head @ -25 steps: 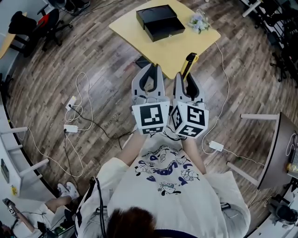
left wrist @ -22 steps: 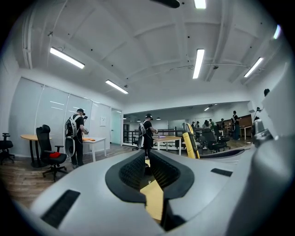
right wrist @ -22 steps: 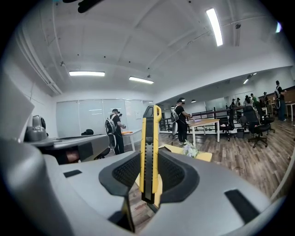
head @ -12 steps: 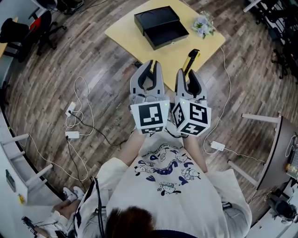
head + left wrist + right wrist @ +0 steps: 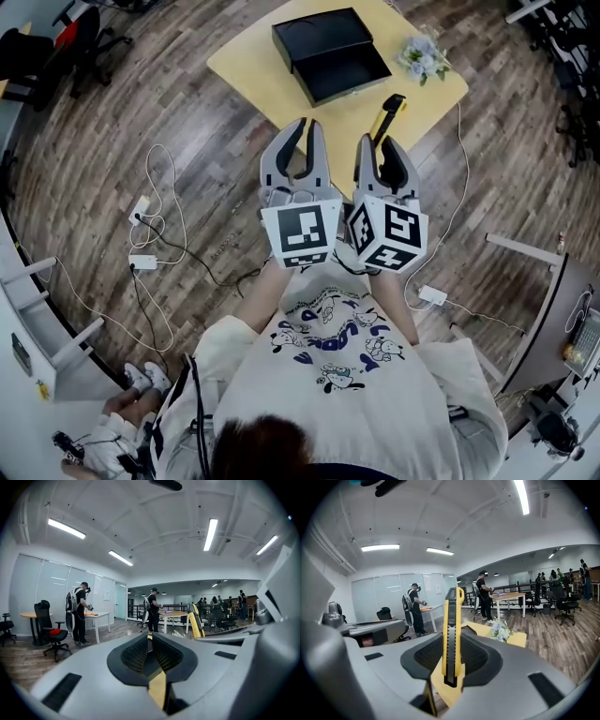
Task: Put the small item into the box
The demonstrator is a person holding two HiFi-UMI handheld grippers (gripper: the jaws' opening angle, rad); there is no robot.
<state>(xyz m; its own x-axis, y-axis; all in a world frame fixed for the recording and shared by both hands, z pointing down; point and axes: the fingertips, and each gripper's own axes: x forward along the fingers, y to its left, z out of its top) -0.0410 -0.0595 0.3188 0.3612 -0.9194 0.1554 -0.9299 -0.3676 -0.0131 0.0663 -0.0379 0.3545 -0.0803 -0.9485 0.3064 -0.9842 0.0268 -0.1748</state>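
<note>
The small item is a yellow utility knife [image 5: 387, 114] [image 5: 451, 634]. It stands upright between the jaws of my right gripper [image 5: 382, 157] [image 5: 451, 660], which is shut on its lower end. My left gripper [image 5: 300, 155] [image 5: 150, 651] hangs beside it, jaws together with nothing between them. Both grippers are held side by side over the wood floor, just short of the near edge of the yellow table [image 5: 272, 89]. On the table lies an open black box [image 5: 342, 73] with its lid [image 5: 317, 36] next to it. The table shows past the knife [image 5: 513, 638].
A small bunch of flowers [image 5: 422, 58] [image 5: 500, 631] lies at the table's right corner. White cables and adapters [image 5: 148, 234] trail over the floor at left, with another adapter [image 5: 433, 295] at right. An office chair [image 5: 66, 37] stands far left. People [image 5: 77, 613] stand at desks further off.
The table with the box has slid slightly right and nearer in the head view. Both grippers stay side by side, the knife still held.
</note>
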